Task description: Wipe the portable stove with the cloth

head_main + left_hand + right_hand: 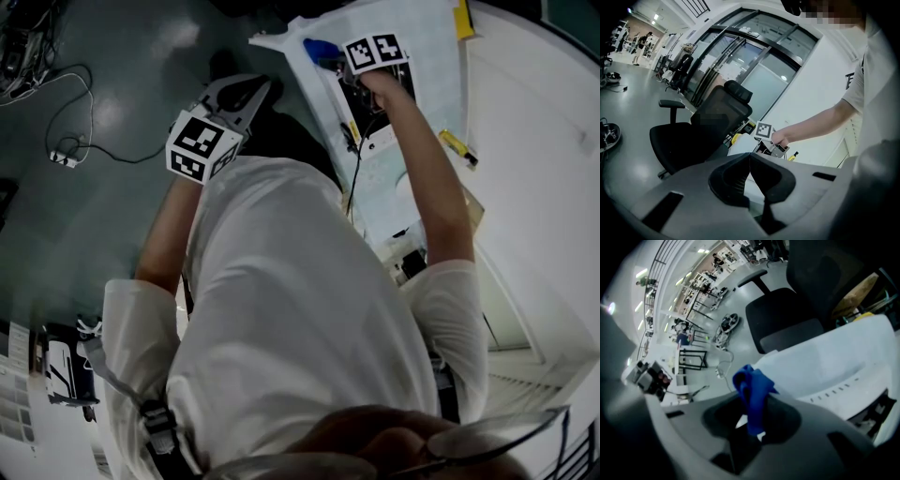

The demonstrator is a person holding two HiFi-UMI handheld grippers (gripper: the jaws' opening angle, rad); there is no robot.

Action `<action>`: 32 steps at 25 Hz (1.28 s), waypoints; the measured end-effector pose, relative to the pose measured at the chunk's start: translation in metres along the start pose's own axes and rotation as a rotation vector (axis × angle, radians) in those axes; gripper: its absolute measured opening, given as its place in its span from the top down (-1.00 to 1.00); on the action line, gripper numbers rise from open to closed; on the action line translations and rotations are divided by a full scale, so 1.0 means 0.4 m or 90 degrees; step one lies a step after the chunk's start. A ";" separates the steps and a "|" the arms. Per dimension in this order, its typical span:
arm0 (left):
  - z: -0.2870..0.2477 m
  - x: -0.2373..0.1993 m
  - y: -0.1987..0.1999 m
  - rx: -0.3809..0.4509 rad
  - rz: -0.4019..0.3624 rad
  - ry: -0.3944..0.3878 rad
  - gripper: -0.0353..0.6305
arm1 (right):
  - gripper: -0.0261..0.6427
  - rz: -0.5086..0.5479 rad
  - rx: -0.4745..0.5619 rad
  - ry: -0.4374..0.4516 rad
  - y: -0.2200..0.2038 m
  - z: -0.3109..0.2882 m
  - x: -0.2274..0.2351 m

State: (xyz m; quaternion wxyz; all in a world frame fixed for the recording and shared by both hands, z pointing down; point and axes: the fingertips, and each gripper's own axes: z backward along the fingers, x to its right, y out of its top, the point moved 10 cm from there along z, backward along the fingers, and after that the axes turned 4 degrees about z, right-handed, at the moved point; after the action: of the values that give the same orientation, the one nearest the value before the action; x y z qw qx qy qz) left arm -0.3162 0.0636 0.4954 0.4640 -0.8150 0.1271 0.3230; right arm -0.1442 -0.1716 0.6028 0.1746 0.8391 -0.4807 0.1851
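Note:
My right gripper [330, 58] is shut on a crumpled blue cloth [319, 49] and is held out over a white table [427, 56]. In the right gripper view the cloth [752, 387] sticks up from between the jaws of the right gripper [753, 414]. Just past it lies a white panel with a row of slots [834, 366]; I cannot tell whether it is the stove. My left gripper [249, 91] hangs over the floor, away from the table. Its jaws meet at the tip with nothing between them [750, 158]. The right gripper [771, 144] also shows there.
A black office chair [703, 129] stands beside the table and shows again in the right gripper view [787, 329]. Cables [75, 141] trail across the grey floor at the left. A yellow tool [459, 145] lies on the table. The person's torso fills the lower head view.

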 end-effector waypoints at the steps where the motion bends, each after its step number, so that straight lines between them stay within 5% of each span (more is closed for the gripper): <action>1: 0.002 0.001 -0.001 -0.001 -0.001 0.000 0.79 | 0.58 0.001 0.000 0.000 -0.002 -0.001 -0.006; 15: 0.009 0.023 0.049 -0.028 -0.049 -0.027 0.79 | 0.57 0.001 0.082 0.036 -0.046 0.037 -0.128; 32: -0.099 0.062 0.068 -0.144 -0.129 -0.119 0.80 | 0.57 -0.200 0.244 0.062 -0.280 -0.048 -0.126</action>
State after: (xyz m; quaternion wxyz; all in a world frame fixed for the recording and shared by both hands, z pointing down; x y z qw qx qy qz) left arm -0.2949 0.0181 0.4753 0.4096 -0.8370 -0.0361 0.3611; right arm -0.0731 -0.0717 0.5825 0.0617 0.9114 -0.2914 0.2840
